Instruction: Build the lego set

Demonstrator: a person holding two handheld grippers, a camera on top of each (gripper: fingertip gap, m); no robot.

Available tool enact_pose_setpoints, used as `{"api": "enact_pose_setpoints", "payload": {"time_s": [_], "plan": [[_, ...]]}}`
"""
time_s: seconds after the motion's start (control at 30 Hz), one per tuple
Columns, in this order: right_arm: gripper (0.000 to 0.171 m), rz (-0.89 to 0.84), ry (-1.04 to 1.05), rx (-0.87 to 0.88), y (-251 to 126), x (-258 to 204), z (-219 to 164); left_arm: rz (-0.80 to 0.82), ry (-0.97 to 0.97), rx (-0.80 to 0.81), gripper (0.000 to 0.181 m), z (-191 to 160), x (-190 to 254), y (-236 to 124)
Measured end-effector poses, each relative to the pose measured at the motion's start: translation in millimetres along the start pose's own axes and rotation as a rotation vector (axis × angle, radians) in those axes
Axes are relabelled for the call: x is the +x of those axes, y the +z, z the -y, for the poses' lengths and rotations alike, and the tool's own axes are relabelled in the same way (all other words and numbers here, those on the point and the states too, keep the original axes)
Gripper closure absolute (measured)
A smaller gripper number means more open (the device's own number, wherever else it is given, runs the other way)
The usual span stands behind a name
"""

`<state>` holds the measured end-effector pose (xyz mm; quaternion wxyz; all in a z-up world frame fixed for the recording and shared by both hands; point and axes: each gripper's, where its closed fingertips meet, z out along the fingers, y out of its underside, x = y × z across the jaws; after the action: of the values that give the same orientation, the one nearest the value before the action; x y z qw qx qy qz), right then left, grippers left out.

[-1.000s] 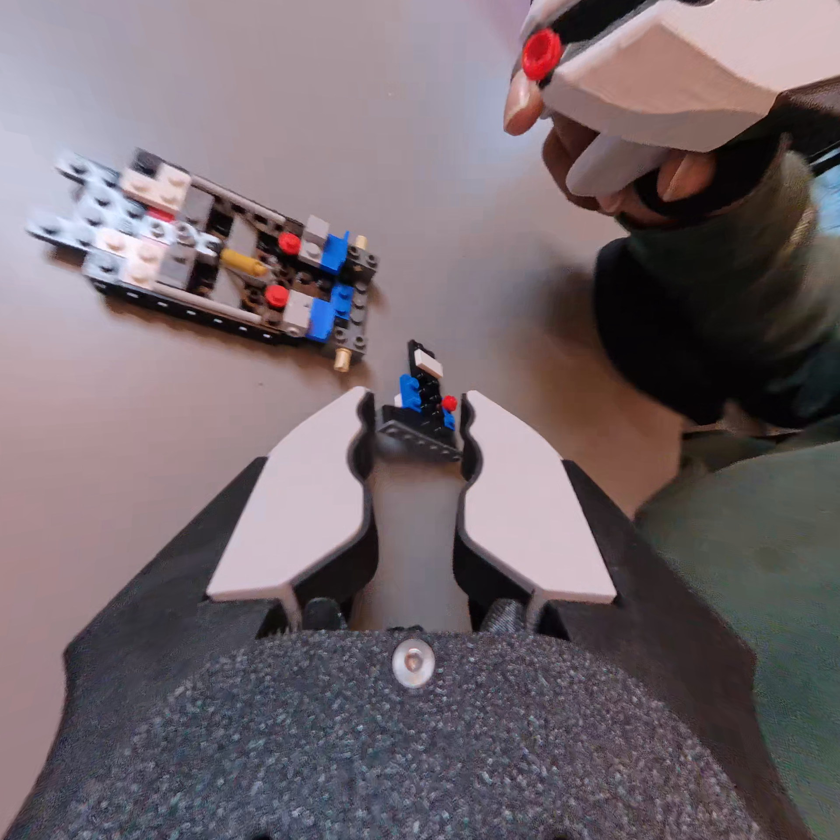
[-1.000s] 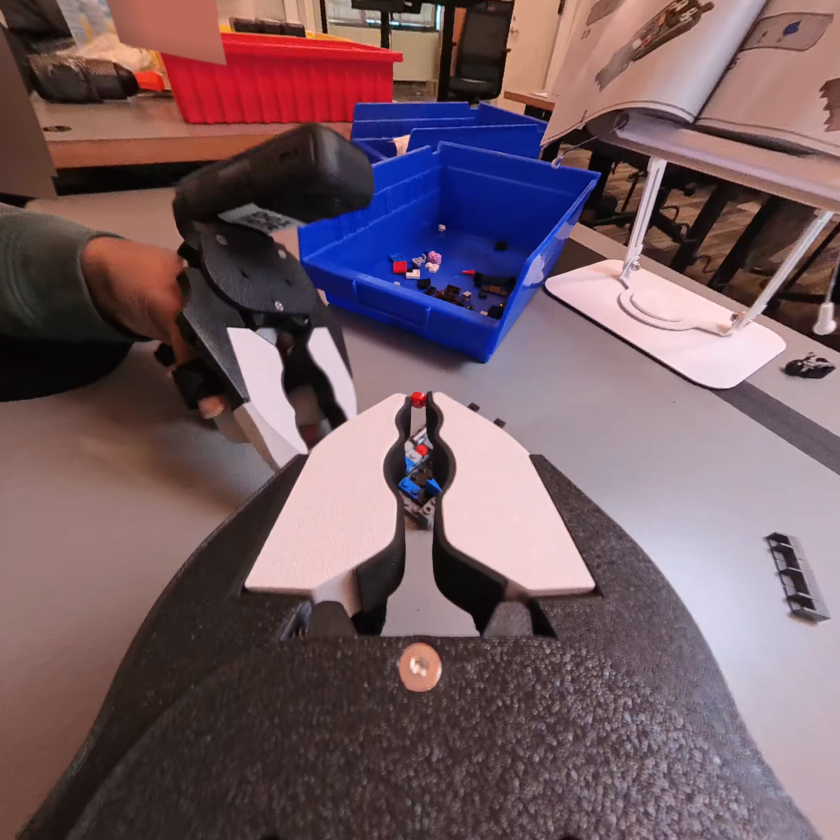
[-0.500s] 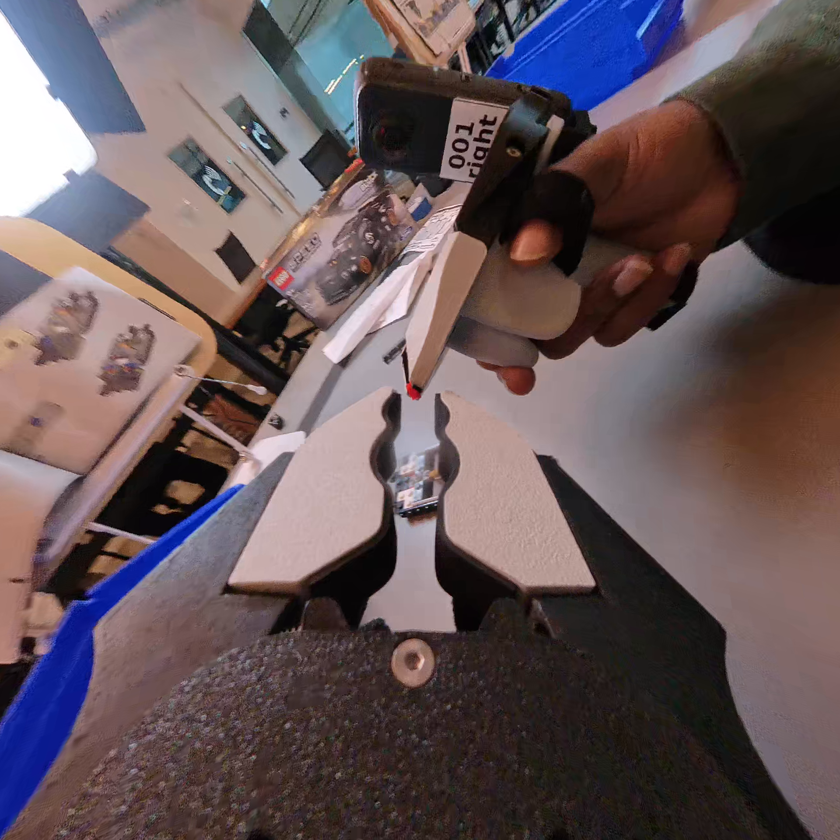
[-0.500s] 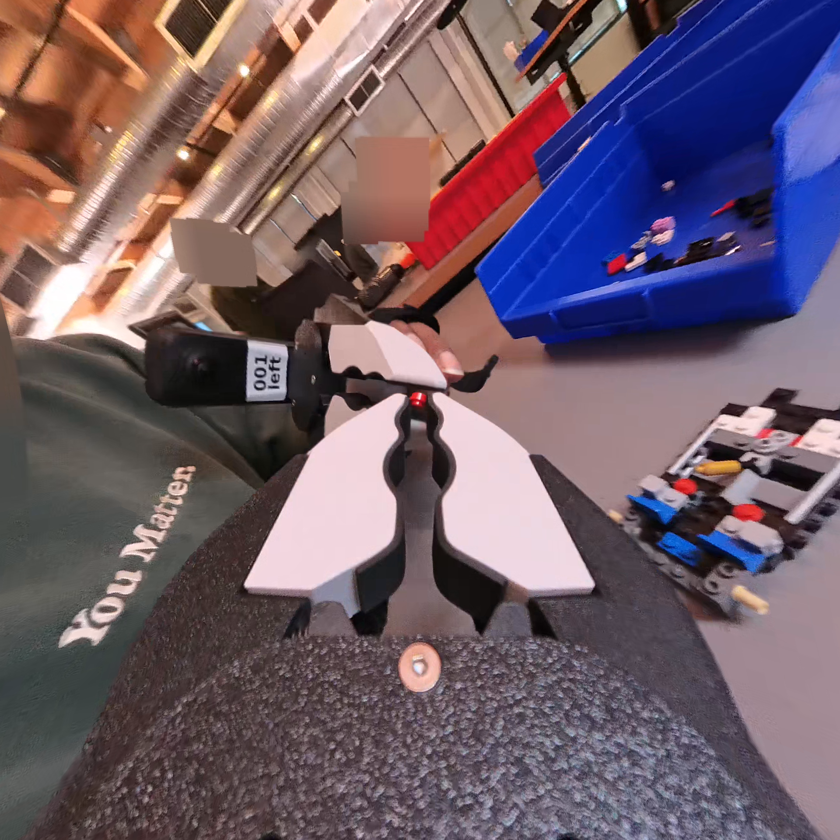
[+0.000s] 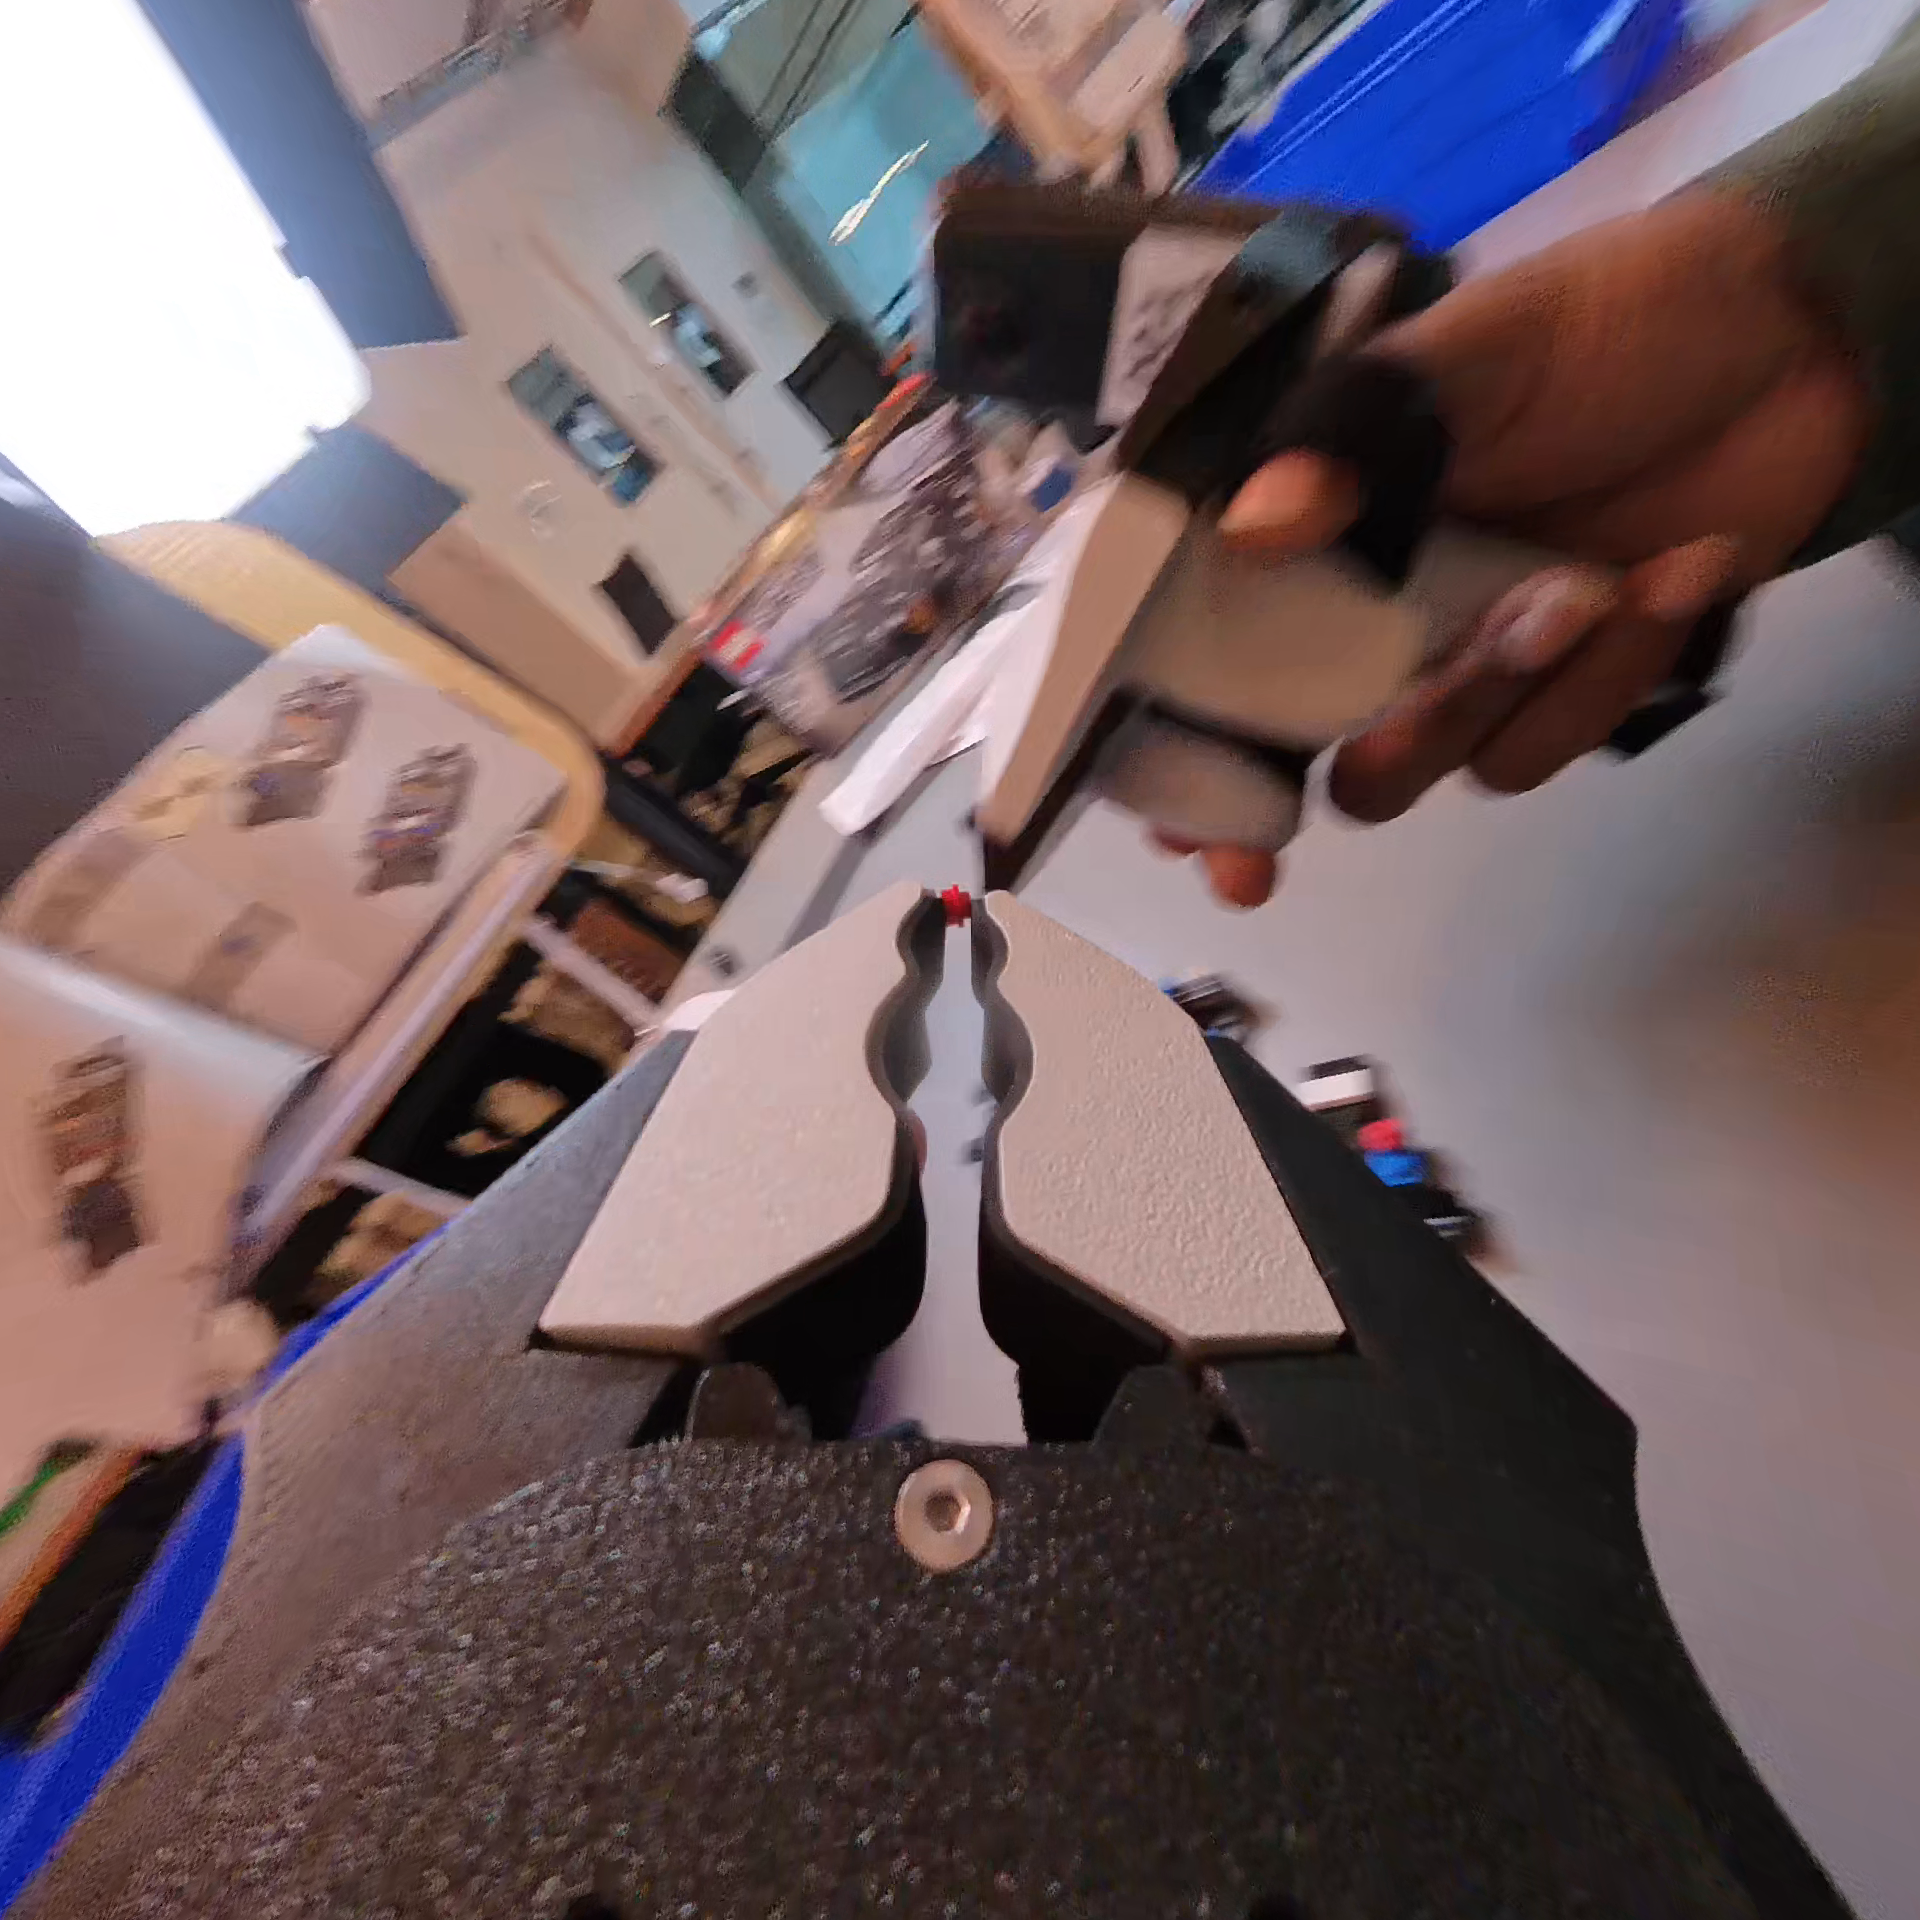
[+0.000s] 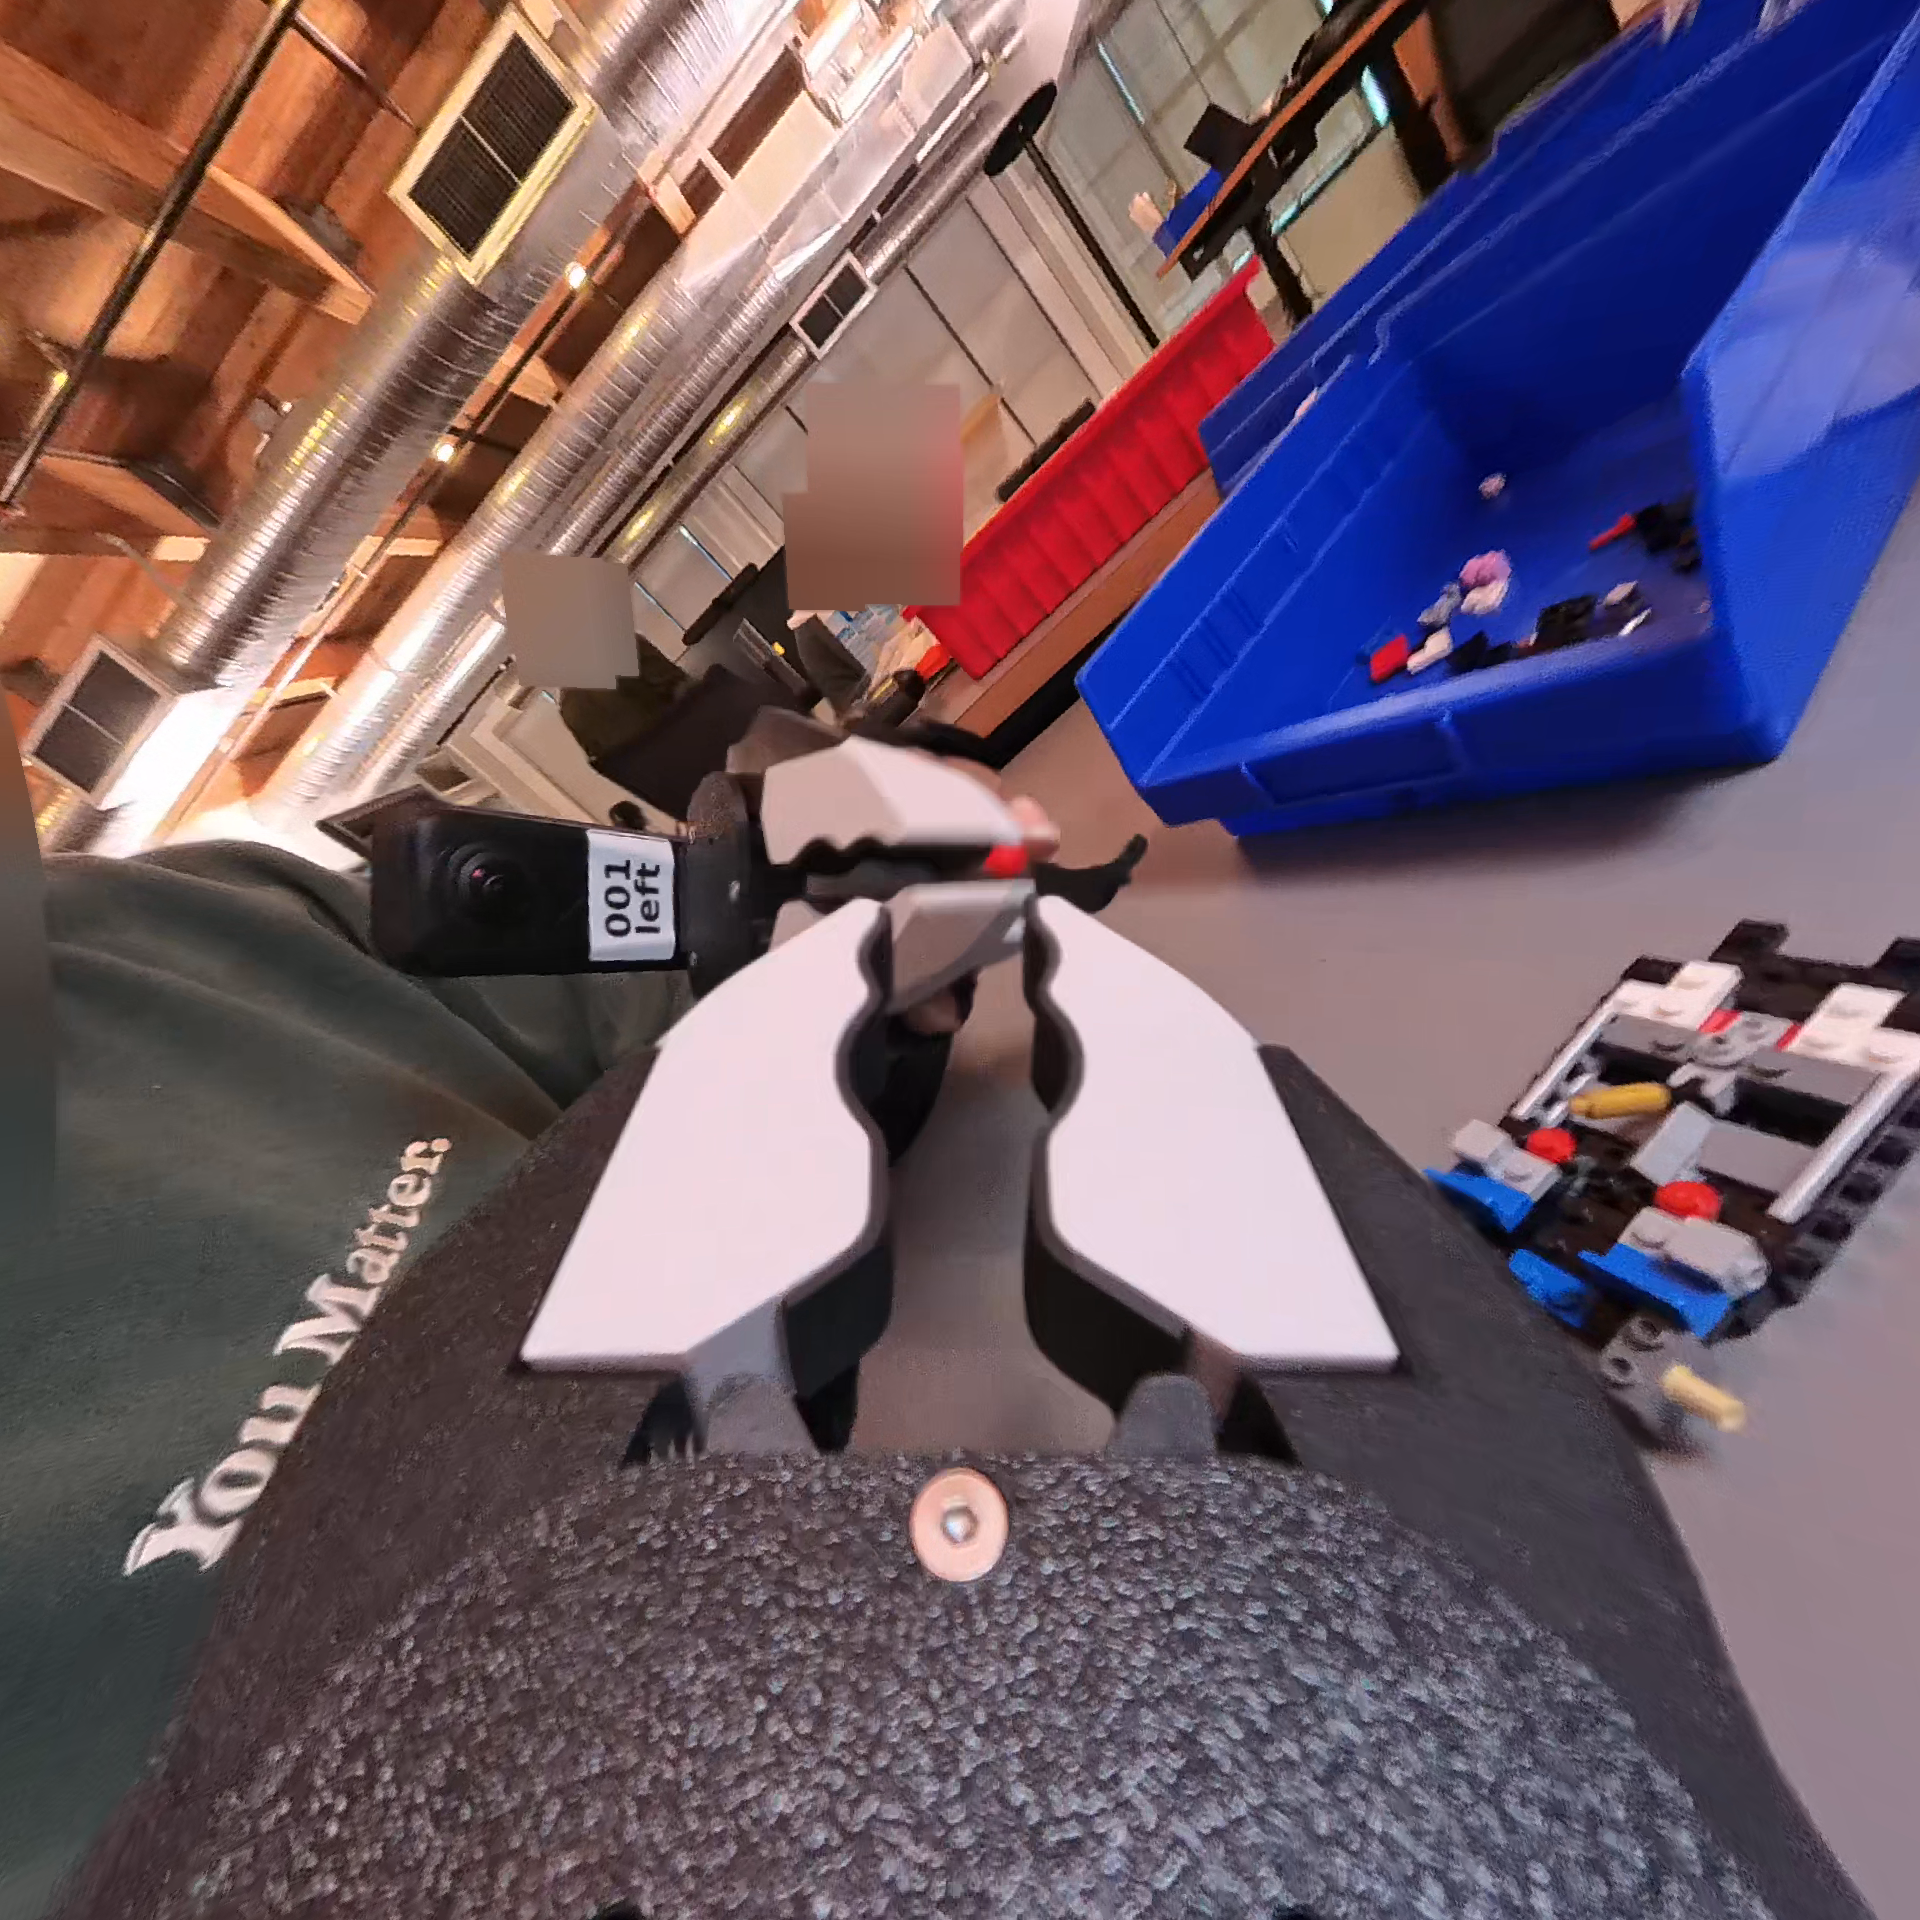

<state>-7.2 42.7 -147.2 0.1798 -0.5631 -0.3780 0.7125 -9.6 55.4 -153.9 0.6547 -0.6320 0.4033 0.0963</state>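
Red round stud (image 5: pixel 954 906) now pinched at left gripper (image 5: pixel 954 914) tips, jaws narrow; right gripper (image 6: pixel 951 920) jaws wide, empty, frame centre

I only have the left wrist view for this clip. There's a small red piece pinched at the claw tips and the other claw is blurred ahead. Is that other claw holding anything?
Observer: No. In its own view the right claw is open, with nothing between its fingers. It faces the left claw, which is shut on the red stud.
Reviewer: I see a blurred bit of bricks at my right edge. What is it?
Observer: A flat brick assembly in black, grey, white and blue, lying on the grey table, apart from both claws.
Reviewer: Is the blue bin empty?
Observer: No, the blue bin has loose small pieces scattered on its floor.
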Motion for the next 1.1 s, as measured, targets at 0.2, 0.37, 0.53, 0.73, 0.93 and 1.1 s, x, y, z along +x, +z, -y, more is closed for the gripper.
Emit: {"api": "enact_pose_setpoints", "payload": {"time_s": [0.2, 0.37, 0.53, 0.73, 0.93, 1.1], "plan": [[0.138, -0.230, -0.384, -0.068, -13, 17, 6, 0.235, -0.199, -0.562, 0.176, -114, -100, -5], [0.138, -0.261, -0.457, -0.156, -10, 24, -9, 0.087, -0.518, -0.828, 0.126, -170, -92, -13], [0.139, -0.275, -0.492, -0.181, -15, 27, -7, 0.041, -0.521, -0.805, 0.123, -167, -82, -18], [0.141, -0.284, -0.464, -0.176, -22, 32, -6, 0.041, -0.566, -0.789, 0.127, -172, -77, -23], [0.142, -0.301, -0.492, -0.214, -21, 36, -12, 0.015, -0.520, -0.681, 0.141, -153, -73, -20], [0.144, -0.317, -0.483, -0.226, -23, 39, -13, -0.207, -0.448, -0.737, 0.178, -147, -25, -27]]}}
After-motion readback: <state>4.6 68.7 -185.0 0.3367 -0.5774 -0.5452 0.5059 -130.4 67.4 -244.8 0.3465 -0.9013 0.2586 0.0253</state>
